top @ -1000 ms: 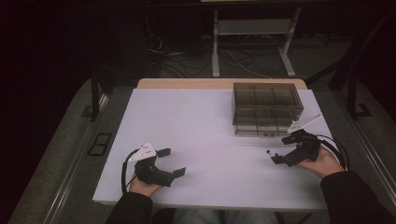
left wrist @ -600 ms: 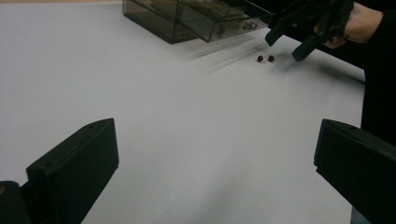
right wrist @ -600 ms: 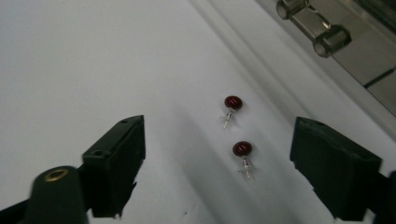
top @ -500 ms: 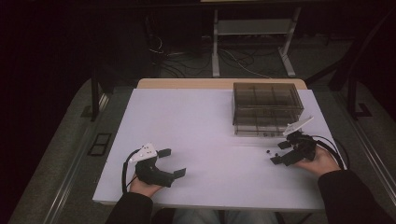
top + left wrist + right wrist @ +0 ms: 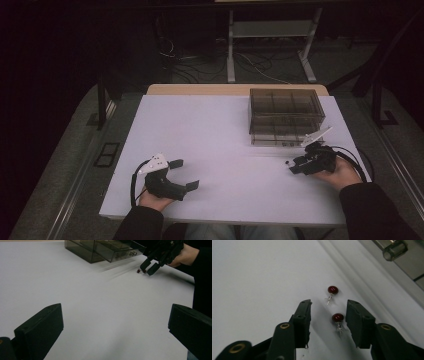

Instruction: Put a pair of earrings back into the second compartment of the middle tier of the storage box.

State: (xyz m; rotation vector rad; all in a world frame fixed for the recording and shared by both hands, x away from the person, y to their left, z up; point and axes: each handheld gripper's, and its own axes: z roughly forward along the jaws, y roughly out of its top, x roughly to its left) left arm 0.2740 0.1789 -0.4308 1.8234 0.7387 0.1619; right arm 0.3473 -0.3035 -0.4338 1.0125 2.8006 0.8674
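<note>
Two small dark red stud earrings lie on the white table [image 5: 220, 130]. In the right gripper view one earring [image 5: 337, 318] lies between the jaws of my right gripper [image 5: 328, 307], close to the right-hand pad [image 5: 357, 320], with a gap on both sides. The other earring [image 5: 333, 290] lies just beyond the tips. The jaws have just been closing and do not press on the stud. In the high view my right gripper [image 5: 296, 166] is at the table's right, the earrings [image 5: 287, 162] at its tips. My left gripper [image 5: 186, 174] rests wide open at the front left, holding nothing.
A smoky clear drawer box [image 5: 285, 117] stands at the back right, just behind my right gripper; its drawer knob [image 5: 395, 249] is at the top right of the right gripper view. The left gripper view has my right gripper [image 5: 148, 267] and the box [image 5: 105, 250] far off.
The right gripper's jaws have narrowed around one earring, and the hand has shifted slightly. The left gripper has stayed where it was.
</note>
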